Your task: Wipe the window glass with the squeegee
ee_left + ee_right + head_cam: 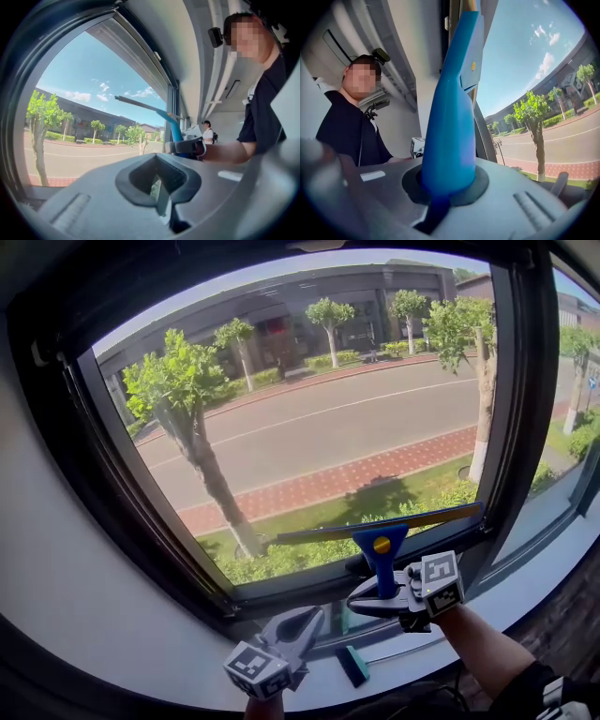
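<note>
Low on the window glass, toward the bottom right of the pane: the squeegee, blue handle upright with a yellow dot near the top, and the long blade close to level, rising slightly to the right, just above the dark frame (contact between blade and glass not certain from here). Clamped on the lower end of that handle, the right gripper, closed tight around the blue plastic, with a bare forearm trailing off to the lower right. Lower and to the left, over the white sill and apart from the squeegee, the left gripper, closed on itself and holding nothing. On the sill between the two grippers, a small teal block with a thin rod beside it, too small to identify. Around the window, plain white wall; at right, a second pane behind a dark upright. Beyond the glass, a sunlit road, a strip of red brick paving, grass, a row of trees, a long low building and blue sky with a few clouds. Farther along the windows, in the left gripper view, a distant person in a white top.
</note>
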Demonstrator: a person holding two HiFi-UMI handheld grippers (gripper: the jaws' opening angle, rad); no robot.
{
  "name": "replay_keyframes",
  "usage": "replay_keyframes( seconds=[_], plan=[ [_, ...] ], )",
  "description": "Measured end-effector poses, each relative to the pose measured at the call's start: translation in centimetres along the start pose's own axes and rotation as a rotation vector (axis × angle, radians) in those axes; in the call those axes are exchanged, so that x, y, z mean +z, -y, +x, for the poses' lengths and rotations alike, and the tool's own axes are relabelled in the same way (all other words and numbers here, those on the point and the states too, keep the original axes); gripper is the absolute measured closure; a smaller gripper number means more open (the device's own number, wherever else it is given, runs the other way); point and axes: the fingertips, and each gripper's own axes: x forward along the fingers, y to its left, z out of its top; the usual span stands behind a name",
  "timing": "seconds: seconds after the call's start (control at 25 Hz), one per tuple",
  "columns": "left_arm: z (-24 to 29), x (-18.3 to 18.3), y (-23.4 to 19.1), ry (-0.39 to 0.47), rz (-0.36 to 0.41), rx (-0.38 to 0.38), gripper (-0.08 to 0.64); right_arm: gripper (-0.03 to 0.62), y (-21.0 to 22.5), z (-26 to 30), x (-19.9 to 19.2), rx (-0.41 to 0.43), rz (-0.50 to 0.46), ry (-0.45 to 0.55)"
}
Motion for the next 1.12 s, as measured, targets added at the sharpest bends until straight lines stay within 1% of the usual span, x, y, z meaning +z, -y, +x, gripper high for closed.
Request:
replay_keyframes(
  seconds=[0.12, 0.28, 0.44, 0.52, 0.64, 0.8, 0.96, 1.12],
  plan=[
    [1.5, 0.2, 1.4, 0.001, 0.011, -0.017, 0.558, 0.586, -1.7, -2.2, 0.7, 0.014, -0.030, 0.015],
    [3.7, 0.4, 3.4, 0.016, 0.014, -0.030, 0.558, 0.586, -2.8, -5.6, 0.8, 0.014, -0.049, 0.016],
    [5.7, 0.1, 5.4, -0.004, 0.066, -0.029, 0.558, 0.586, -3.1, -8.9, 0.7, -0.002, -0.053, 0.033],
    [6.6, -0.1, 6.1, -0.002, 0.072, -0.018, 0.558, 0.586, -3.0, -10.4, 0.5, -0.019, -0.054, 0.034],
    [8.3, -0.5, 7.3, 0.002, 0.058, -0.023, 0.558, 0.586, -2.6, -12.4, -0.2, -0.048, -0.061, 0.017],
    [9.4, -0.7, 8.3, 0.021, 0.009, -0.036, 0.558, 0.586, -2.2, -13.3, -0.9, -0.066, -0.077, -0.005],
    [10.3, -1.1, 8.9, 0.012, 0.007, -0.029, 0.558, 0.586, -2.3, -14.2, -0.6, -0.063, -0.070, 0.012],
    [11.0, -0.9, 9.1, 0.010, 0.012, -0.031, 0.558, 0.586, -1.4, -14.9, -0.5, -0.079, -0.072, 0.028]
  ],
)
